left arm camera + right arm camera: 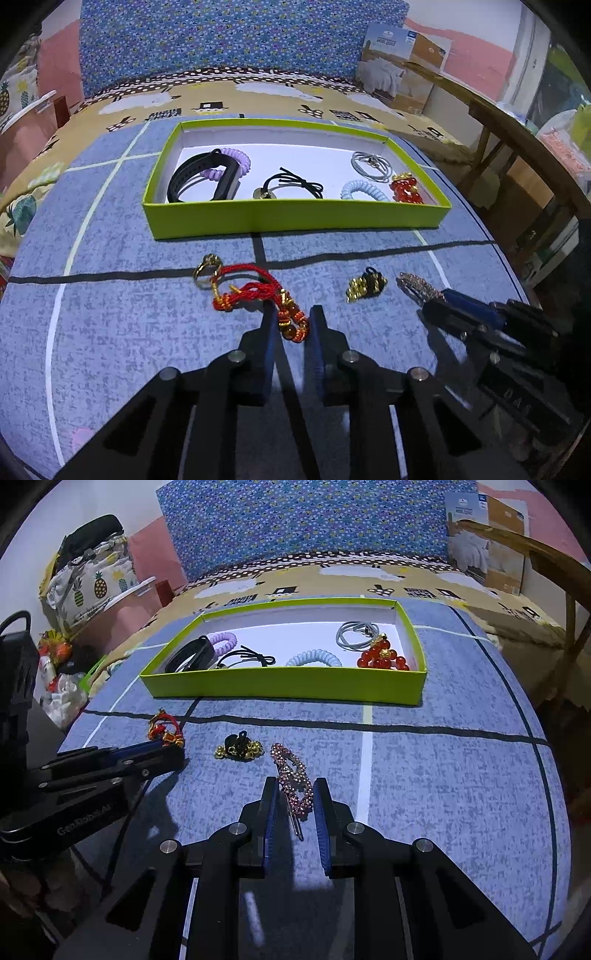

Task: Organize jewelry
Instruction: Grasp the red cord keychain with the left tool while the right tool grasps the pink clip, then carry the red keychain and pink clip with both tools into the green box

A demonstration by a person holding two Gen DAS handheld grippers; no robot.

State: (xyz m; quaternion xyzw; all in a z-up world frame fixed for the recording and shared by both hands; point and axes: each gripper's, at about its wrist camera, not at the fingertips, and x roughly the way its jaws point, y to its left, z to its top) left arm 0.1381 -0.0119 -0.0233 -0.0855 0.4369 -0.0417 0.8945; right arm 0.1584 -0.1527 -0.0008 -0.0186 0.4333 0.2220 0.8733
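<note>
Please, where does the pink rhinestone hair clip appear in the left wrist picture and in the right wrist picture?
Left wrist view: the pink rhinestone hair clip lies at lower right, its near end hidden behind the right gripper.
Right wrist view: the clip lies at lower centre, between the right gripper's open fingers.
Shared landmark: the gold bell hair tie lies just left of the clip in both views.

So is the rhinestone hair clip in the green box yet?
Out. The hair clip lies on the mat between the right gripper jaws, short of the green box.
</note>
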